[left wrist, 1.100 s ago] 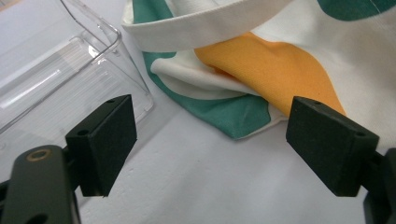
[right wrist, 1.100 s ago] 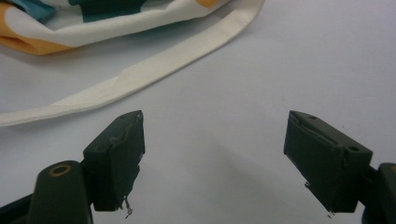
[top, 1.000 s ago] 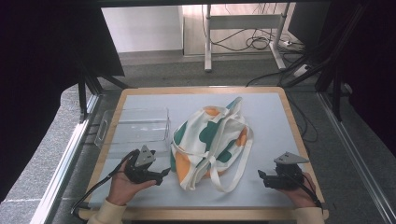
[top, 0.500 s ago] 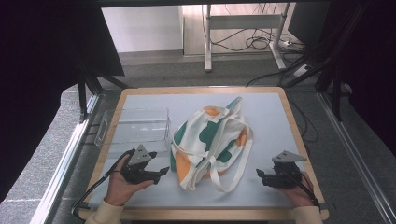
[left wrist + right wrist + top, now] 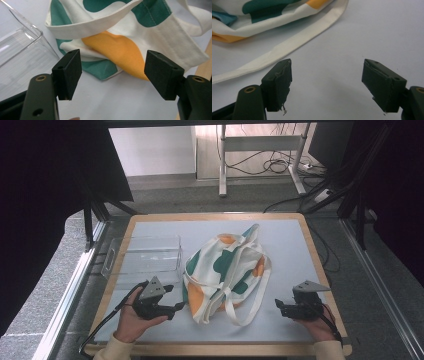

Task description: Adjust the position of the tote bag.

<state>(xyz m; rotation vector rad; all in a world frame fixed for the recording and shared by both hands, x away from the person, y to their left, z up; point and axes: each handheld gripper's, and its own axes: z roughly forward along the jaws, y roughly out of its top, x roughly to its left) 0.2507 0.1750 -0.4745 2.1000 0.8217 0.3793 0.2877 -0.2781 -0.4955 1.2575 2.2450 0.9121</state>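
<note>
A cream tote bag (image 5: 225,275) with green and orange patches lies crumpled in the middle of the table, its straps looping toward the front. My left gripper (image 5: 175,301) is held just left of the bag's front corner, jaws open and empty. In the left gripper view the bag (image 5: 120,42) fills the space beyond the open gripper (image 5: 112,72). My right gripper (image 5: 278,307) rests at the front right, open, a short way from the bag's strap (image 5: 245,312). The right gripper view shows the strap (image 5: 294,45) lying ahead of the open gripper (image 5: 327,80).
A clear plastic box (image 5: 145,255) stands left of the bag, close behind my left gripper, and shows as a clear plastic box (image 5: 20,50) in the left gripper view. The white mat (image 5: 295,250) has a wooden rim (image 5: 210,350). Cables and desk legs lie on the floor beyond.
My left gripper has shifted slightly forward and right toward the bag's corner. The right gripper has barely moved. The bag lies as before.
</note>
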